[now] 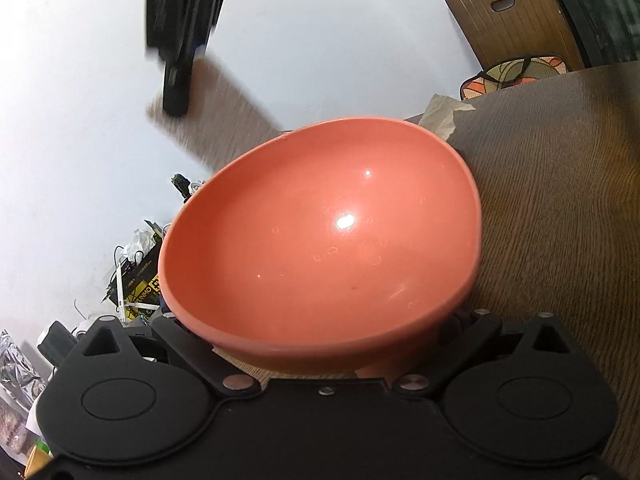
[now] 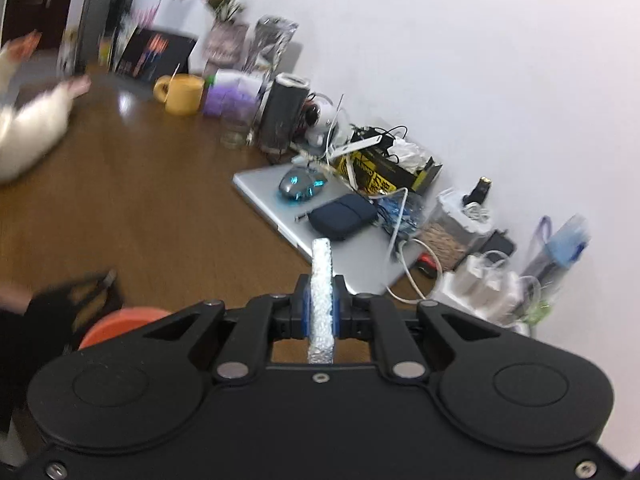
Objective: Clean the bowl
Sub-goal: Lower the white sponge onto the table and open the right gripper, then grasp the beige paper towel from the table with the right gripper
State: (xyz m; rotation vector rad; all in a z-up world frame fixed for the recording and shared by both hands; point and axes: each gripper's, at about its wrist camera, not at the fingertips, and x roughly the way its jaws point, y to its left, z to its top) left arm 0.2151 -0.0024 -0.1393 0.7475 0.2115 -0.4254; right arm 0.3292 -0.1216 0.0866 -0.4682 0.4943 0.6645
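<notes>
Orange bowl (image 1: 320,240) fills left wrist view, tilted toward camera, inside facing lens, glossy with a few faint ring marks. Near rim sits right at left gripper (image 1: 320,360); linkage arms spread wide to either side of bowl base. Fingertips hidden under bowl, so can't tell whether clamped or just cradling. Bowl's far side over brown wood-grain surface (image 1: 560,200); crumpled paper (image 1: 444,114) just behind rim.

Right gripper (image 2: 321,304) nearly closed, pinching a thin strip of silvery-white textured scrubbing pad (image 2: 322,280) edge-on between blue-lined pads. Strip sticks out ahead of fingers and back toward gripper body. Same gripper visible in left view as blurred dark shape (image 1: 180,40) up high, a brownish flat piece under it, well apart from bowl, not touching it.

Right view: sliver of orange bowl at lower left (image 2: 124,320), beside gripper body. Beyond: silver laptop (image 2: 280,208) with mouse (image 2: 300,186) and dark blue pouch (image 2: 344,214) on top, yellow mug (image 2: 182,94), cable clutter along white wall. Blurred white sleeve (image 2: 32,132) at left edge.
</notes>
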